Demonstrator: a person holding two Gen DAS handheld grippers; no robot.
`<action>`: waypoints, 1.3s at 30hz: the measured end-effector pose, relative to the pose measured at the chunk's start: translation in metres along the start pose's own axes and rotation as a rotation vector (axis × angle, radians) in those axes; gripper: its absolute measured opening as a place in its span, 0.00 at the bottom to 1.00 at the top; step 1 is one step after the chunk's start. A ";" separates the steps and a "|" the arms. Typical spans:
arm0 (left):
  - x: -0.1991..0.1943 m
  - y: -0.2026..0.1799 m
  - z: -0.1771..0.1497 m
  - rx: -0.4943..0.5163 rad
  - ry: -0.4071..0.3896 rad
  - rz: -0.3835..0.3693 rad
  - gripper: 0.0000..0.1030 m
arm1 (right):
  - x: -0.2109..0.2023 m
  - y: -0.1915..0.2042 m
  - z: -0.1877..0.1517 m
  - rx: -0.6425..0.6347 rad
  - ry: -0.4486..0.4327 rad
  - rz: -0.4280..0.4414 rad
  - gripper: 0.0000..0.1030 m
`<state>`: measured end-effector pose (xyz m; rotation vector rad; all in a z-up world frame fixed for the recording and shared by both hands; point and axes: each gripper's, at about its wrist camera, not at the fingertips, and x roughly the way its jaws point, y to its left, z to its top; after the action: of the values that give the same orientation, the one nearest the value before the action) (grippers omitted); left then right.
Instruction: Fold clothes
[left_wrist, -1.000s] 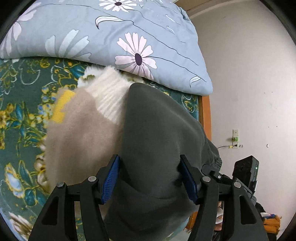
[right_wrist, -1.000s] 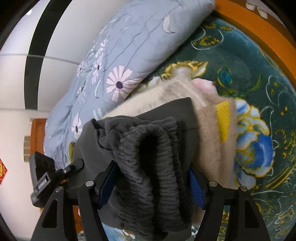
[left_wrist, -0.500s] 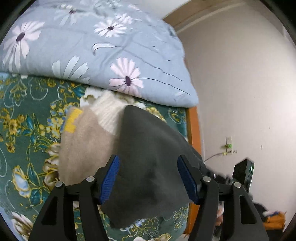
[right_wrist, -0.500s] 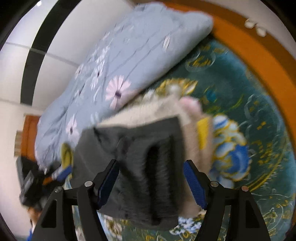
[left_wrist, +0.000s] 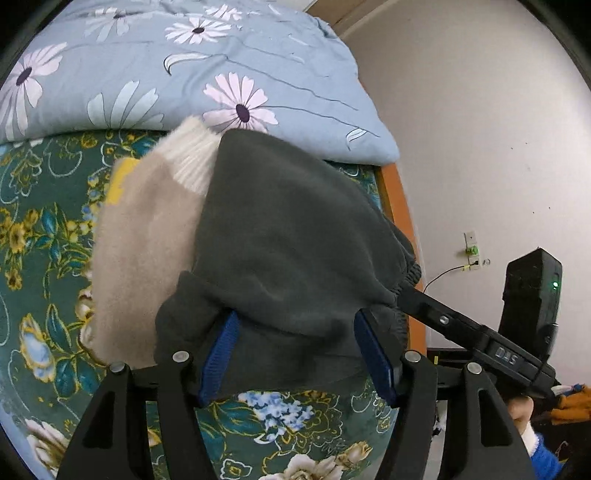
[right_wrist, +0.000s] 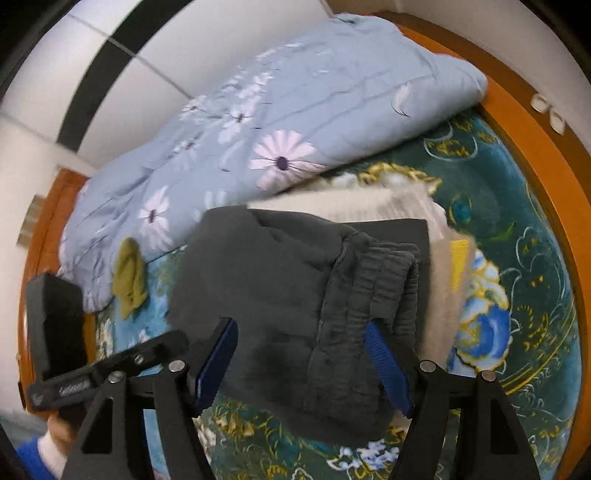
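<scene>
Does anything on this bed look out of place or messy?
One small thing: an olive-green scrap of cloth lies crumpled by the blue flowered quilt, apart from the pile. The dark grey garment sits folded on the beige sweater.

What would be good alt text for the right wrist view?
A folded dark grey garment lies on a beige sweater on a green floral bedspread, between the open fingers of the right hand-held gripper. A blue floral quilt lies behind.
</scene>
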<state>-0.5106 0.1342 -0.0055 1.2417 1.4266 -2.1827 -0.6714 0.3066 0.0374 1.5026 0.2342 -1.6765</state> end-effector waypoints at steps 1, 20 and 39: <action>0.003 0.001 0.002 -0.001 0.001 0.001 0.64 | 0.006 -0.001 0.002 -0.004 0.005 -0.012 0.75; -0.012 -0.004 -0.012 -0.036 0.017 0.060 0.71 | 0.002 0.019 -0.002 -0.024 -0.002 -0.019 1.00; -0.052 -0.018 -0.091 0.025 -0.022 0.391 0.82 | -0.044 0.056 -0.095 -0.233 -0.055 -0.188 1.00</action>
<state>-0.4436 0.2081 0.0312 1.3665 1.0434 -1.9444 -0.5678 0.3524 0.0730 1.2917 0.5364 -1.7665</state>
